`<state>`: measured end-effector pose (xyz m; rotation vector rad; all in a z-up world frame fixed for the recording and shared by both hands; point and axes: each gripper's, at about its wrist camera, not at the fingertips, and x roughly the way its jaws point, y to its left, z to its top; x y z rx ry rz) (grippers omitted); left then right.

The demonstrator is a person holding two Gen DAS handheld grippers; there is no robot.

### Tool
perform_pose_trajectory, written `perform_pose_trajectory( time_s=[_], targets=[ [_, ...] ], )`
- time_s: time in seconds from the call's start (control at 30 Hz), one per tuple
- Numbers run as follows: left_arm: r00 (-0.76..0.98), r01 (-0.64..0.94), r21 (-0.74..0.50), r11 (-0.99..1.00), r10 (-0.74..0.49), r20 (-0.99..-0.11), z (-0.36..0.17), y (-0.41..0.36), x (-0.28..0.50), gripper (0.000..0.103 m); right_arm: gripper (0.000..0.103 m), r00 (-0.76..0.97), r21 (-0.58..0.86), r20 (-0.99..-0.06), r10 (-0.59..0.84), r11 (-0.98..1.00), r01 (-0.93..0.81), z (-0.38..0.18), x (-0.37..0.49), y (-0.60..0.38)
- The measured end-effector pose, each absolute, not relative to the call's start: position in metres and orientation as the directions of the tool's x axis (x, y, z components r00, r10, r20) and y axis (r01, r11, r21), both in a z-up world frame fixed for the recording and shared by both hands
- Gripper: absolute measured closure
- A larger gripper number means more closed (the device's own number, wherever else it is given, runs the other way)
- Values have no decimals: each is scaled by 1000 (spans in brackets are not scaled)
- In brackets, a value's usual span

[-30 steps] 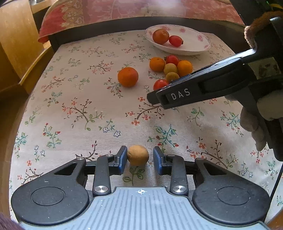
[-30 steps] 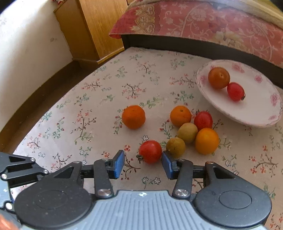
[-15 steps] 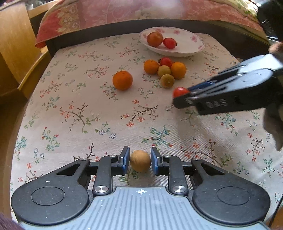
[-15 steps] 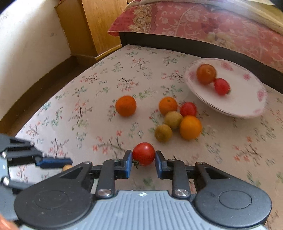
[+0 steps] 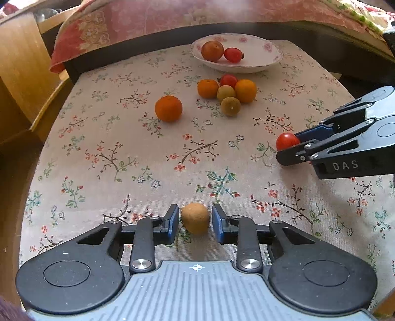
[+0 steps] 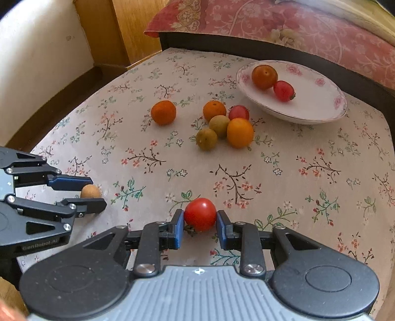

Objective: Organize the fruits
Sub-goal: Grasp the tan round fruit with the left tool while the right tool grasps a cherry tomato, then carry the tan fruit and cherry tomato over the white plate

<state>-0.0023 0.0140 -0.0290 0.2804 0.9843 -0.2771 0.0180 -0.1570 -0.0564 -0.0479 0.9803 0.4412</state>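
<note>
Left wrist view: the left hand-held gripper (image 5: 195, 223) brackets the brown fruit (image 5: 195, 217) on the surface (image 5: 123, 172), pads apart with slim gaps, jaws having just opened slightly. The plate (image 5: 271, 60) lies ahead, holding two fruits.

Right wrist view: the right hand-held gripper (image 6: 200, 223) is clamped on the red tomato (image 6: 200, 214); six loose fruits lie between it and the plate

A home, most likely a bedroom. A worktop spread with a floral tablecloth (image 5: 118, 158) stands against a bed whose dark frame (image 6: 246, 49) carries a red patterned bedspread (image 6: 271, 22). Wooden furniture (image 5: 17, 74) stands at the far left beside a pale wall (image 6: 37, 56). A flower-rimmed china plate (image 6: 321, 108) holds fruit.
</note>
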Motion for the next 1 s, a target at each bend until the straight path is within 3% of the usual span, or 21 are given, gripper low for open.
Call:
perform_pose_trajectory(
  time_s=[0.47, 0.6, 0.73, 0.83, 1.0],
  targets=[
    [532, 364, 114, 924, -106, -840, -31, 5, -3, 64, 62, 469, 161, -809, 354, 901, -403, -55, 21, -158],
    [530, 364, 117, 924, -102, -842, -31, 5, -3, 63, 62, 472, 134, -815, 336, 902, -411, -55, 19, -155],
    [526, 352, 115, 929, -94, -845, -30, 5, -4, 62, 71, 467, 115, -824, 321, 902, -416, -54, 20, -154],
    [525, 346, 124, 930, -83, -847, -30, 4, -6, 61, 71, 463, 111, -828, 316, 902, -416, -54, 20, -154],
    [521, 338, 132, 932, -69, -851, -31, 3, -8, 51, 71, 459, 119, -828, 322, 901, -418, -56, 20, -155]
  ],
)
